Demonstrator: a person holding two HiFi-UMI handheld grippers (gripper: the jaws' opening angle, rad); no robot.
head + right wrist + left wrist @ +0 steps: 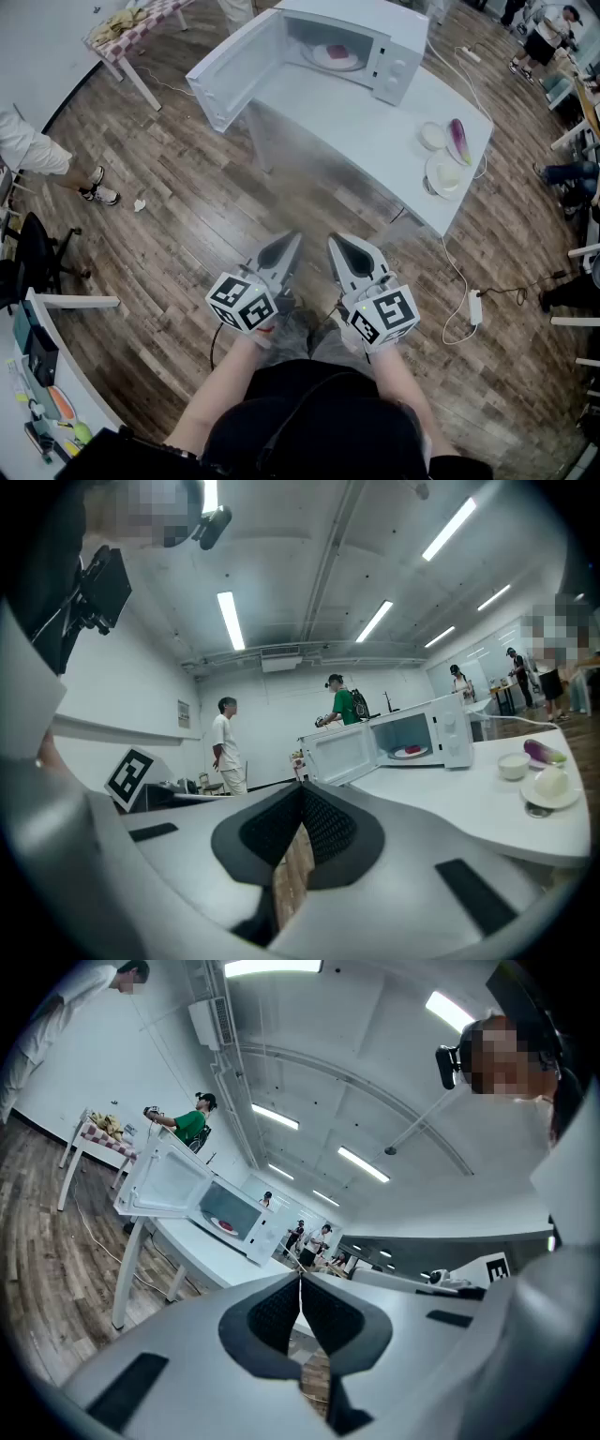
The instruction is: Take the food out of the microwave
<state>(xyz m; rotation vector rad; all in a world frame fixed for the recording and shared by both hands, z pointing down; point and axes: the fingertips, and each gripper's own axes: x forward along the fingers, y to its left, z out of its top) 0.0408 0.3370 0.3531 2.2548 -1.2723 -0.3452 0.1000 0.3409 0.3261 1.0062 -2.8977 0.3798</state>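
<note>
While the left gripper [292, 240] and the right gripper [334, 244] are held low over the wood floor [187, 216], well short of the table [356, 122], the food [336, 51] lies inside the microwave [389, 42]. It is a small reddish-pink lump, low and roughly rounded, resting near the middle of a white plate [317, 58] on the oven's floor. Against the white cavity and plate it is the only coloured patch. Both gripper views show it as a red spot far off, too small for its surface to be made out. The door [234, 70] is swung wide open to the left, so the cavity is fully exposed. The microwave sits at the far end of the table.

The left gripper's jaws are pressed together, the dark pads meeting along a thin seam with nothing between them. The right gripper is likewise fully closed and empty. The two point side by side toward the table, their tips near each other but apart.

Nearer on the table, by its right edge, are a small bowl [432, 136], a purple eggplant [458, 141] just beside it, and a second plate [433, 180] bearing a pale round item [446, 172].
</note>
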